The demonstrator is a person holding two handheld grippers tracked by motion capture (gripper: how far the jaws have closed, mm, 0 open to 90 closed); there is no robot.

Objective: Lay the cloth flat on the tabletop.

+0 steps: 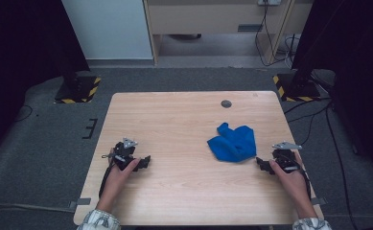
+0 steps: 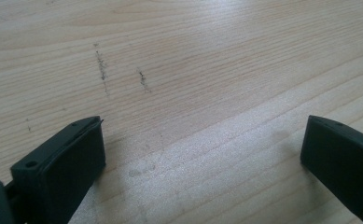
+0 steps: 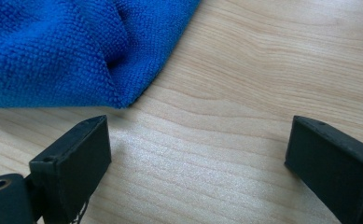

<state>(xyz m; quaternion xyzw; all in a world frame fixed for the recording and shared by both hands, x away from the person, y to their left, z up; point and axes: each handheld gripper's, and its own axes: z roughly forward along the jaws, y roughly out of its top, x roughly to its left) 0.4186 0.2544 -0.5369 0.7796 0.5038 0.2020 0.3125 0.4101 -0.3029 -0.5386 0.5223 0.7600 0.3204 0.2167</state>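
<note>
Both of my hands rest low on the near part of the table point(image 1: 184, 110), each holding a gripper. On my left side, the left gripper point(image 1: 145, 162) sits with its jaws spread wide over bare wood, nothing between them. On my right side, the right gripper point(image 1: 262, 164) is likewise released, jaws wide apart and holding nothing. Its tips point at the crumpled blue cloth point(image 1: 234, 142), which lies just beyond them on the right half of the table, its nearest corner point(image 3: 118, 100) close to one jaw but not touching.
</note>
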